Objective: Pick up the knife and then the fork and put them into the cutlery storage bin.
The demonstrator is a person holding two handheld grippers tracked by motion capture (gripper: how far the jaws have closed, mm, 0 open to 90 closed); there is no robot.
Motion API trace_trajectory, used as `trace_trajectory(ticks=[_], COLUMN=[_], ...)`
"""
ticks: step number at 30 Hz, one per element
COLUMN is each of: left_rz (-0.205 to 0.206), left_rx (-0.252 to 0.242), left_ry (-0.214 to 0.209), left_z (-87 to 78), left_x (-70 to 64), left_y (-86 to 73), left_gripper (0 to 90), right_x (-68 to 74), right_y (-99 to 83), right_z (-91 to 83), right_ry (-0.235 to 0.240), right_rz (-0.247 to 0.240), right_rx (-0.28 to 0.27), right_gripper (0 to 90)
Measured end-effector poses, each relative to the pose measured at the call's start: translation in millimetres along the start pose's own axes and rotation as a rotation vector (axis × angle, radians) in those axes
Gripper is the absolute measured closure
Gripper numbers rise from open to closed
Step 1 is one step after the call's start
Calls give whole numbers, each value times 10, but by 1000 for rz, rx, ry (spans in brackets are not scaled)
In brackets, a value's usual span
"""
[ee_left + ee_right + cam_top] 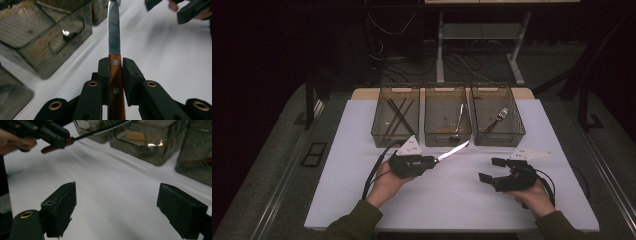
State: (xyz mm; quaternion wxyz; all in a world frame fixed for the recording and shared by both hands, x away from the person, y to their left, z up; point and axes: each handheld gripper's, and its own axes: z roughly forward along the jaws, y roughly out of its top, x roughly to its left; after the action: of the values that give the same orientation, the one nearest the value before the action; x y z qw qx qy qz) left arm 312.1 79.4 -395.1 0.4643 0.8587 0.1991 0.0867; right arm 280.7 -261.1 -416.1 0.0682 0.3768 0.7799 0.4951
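Observation:
My left gripper (432, 160) is shut on the wooden handle of a serrated knife (453, 150), held just above the white table. The blade points toward the front of the middle bin (447, 139). In the left gripper view the knife (114, 37) stands straight up between the closed jaws, and its handle shows two rivets. My right gripper (490, 169) hovers at the right of the table, open, with nothing between its fingers. In the right gripper view, the left gripper (58, 140) and the knife (100, 131) are at the upper left.
Three translucent bins stand in a row at the back of the white table (452, 195). The left bin (387, 140) holds dark chopsticks (399, 116), the middle one a spoon (459, 122), the right bin (499, 139) a fork (498, 118). Cables and a desk frame lie beyond.

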Motion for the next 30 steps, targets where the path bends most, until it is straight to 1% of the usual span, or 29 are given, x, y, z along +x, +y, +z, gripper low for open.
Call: trace_trajectory(ticks=[2,3,4,6,9,13,14,16,18,20,22,27,30], left_rz=[2,5,8,11,14,32,33,40,39,46,44,49,45], left_rx=[-8,-14,-17,-28,-42,-51,-60,-61,-61,-67,-71,-65,-65], left_ry=[0,0,5,6,1,-3,-4,-3,-6,0,6,9,16], left_z=[1,2,3,6,16,28,33,38,42,52,62,100,117], left_x=[-35,-46,-63,-90,-138,-208,-219,-237,-250,-262,-271,-291,-287], left_y=[27,40,53,80,119,160,165,177,183,187,193,196,190], left_gripper=[768,768,768,768,768,768,768,768,768,768,768,767,769], right_x=[41,61,84,118,164,194,199,199,193,188,194,220,230], right_y=[55,77,99,133,183,250,264,286,302,314,329,373,404], right_z=[43,65,83,118,174,231,241,264,289,317,344,416,439], right_ry=[19,24,32,58,83,110,115,134,149,170,186,224,230], right_rz=[15,9,17,20,36,43,48,65,72,91,103,113,121], right_rx=[-10,-14,-16,-28,-40,-56,-58,-64,-70,-76,-81,-104,-111], right_gripper=[167,168,171,216,235,283,307,334,362,388,417,519,611])
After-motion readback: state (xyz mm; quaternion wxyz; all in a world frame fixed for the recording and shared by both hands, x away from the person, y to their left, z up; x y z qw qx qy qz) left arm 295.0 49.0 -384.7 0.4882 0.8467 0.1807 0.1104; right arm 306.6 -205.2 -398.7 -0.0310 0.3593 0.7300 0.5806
